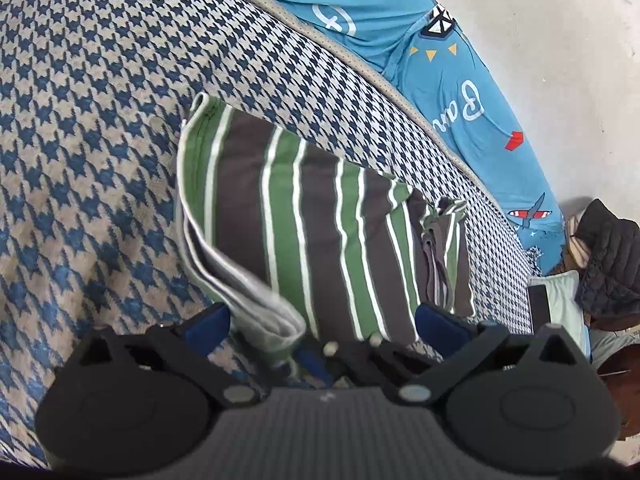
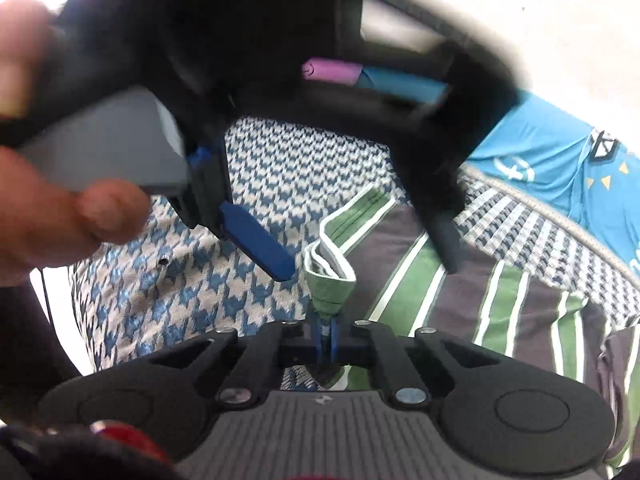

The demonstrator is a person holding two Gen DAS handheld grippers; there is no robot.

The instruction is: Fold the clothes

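Here the striped shirt [image 1: 320,232] lies folded on the checked bed [image 1: 100,120]. The right gripper [image 2: 326,320] pinches its corner tight. The left gripper [image 1: 320,320] stands wide around the near edge.

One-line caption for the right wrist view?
Right gripper shut on striped garment corner; left gripper open above it.

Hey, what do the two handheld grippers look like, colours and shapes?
Both match: the left gripper and right gripper each have a ribbed grey body, black linkage arms on round black housings with silver pivot screws, and flat blue fingers. The left one carries a grey handle block. No sleeves show.
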